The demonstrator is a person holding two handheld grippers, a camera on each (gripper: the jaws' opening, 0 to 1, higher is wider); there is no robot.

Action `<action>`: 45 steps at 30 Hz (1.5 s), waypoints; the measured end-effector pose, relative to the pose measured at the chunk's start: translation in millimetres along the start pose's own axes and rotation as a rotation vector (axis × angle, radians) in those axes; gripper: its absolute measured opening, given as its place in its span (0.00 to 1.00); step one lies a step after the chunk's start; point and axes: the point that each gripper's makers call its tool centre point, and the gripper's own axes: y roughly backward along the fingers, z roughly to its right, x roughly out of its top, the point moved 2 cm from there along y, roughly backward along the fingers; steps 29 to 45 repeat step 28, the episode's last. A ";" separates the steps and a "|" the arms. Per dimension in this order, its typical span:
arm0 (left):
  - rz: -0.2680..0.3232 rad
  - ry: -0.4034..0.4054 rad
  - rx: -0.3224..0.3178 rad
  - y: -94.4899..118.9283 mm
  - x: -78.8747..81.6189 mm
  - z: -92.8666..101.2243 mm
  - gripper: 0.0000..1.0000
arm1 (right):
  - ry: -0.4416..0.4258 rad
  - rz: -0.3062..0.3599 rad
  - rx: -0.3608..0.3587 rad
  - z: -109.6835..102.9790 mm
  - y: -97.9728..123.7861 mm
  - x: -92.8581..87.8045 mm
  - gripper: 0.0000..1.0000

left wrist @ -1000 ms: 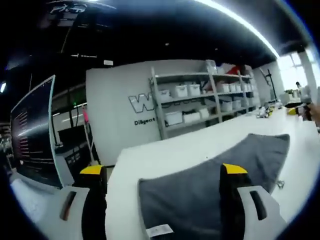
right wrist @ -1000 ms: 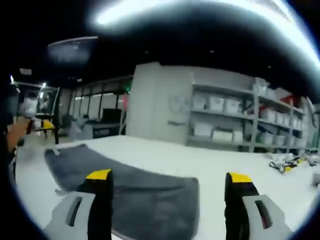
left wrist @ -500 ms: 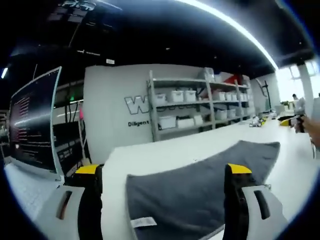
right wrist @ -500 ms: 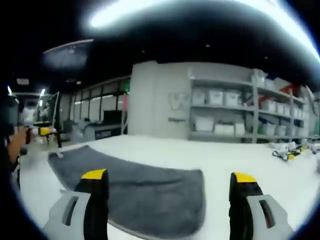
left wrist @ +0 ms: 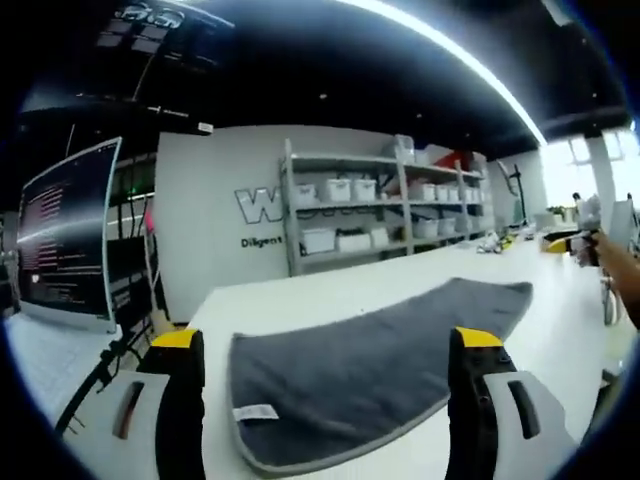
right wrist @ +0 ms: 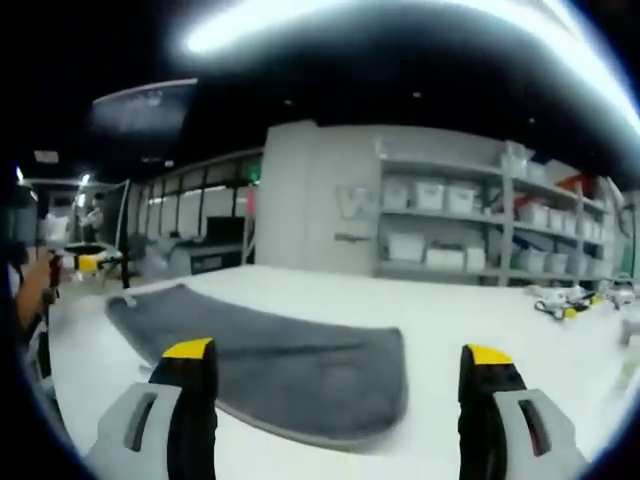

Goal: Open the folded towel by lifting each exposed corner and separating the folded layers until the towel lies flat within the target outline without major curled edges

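A grey towel [left wrist: 370, 365] lies spread on the white table [left wrist: 290, 300], its near end bearing a small white label [left wrist: 256, 412]. My left gripper [left wrist: 325, 350] hangs open just short of that near edge, with nothing between its yellow-tipped fingers. In the right gripper view the same towel [right wrist: 280, 355] stretches from the left toward the centre, its rounded end nearest. My right gripper [right wrist: 338, 355] is open too, held back from the towel's edge. The other gripper [right wrist: 85, 262] shows far left in a hand, and likewise at the far right [left wrist: 570, 240] of the left gripper view.
Shelving with white bins [left wrist: 370, 215] stands beyond the table against a lettered wall. A large dark screen [left wrist: 65, 235] stands at left. Small tools [right wrist: 570, 305] lie on the table's far right. A person's arm [left wrist: 620, 275] reaches in at the right edge.
Both views have drawn back from the towel: its near edges now sit farther ahead of the fingertips, with white table showing between. The towel itself lies as before.
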 end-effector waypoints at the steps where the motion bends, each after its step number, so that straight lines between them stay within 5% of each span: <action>1: 0.004 0.010 -0.003 1.8 0.0 2.7 1.00 | -0.004 -0.002 -0.007 4.3 0.6 -3.4 1.00; 11: -0.036 -0.012 -0.029 5.3 -8.5 10.1 1.00 | -0.026 -0.024 -0.008 8.4 2.1 -22.9 1.00; 24: -0.029 -0.007 -0.072 16.4 -7.6 23.6 1.00 | -0.010 -0.008 0.088 -27.1 27.3 -15.1 1.00; 45: -0.043 -0.011 -0.093 13.9 -10.0 31.6 1.00 | -0.017 -0.001 0.088 -28.7 32.6 -15.1 1.00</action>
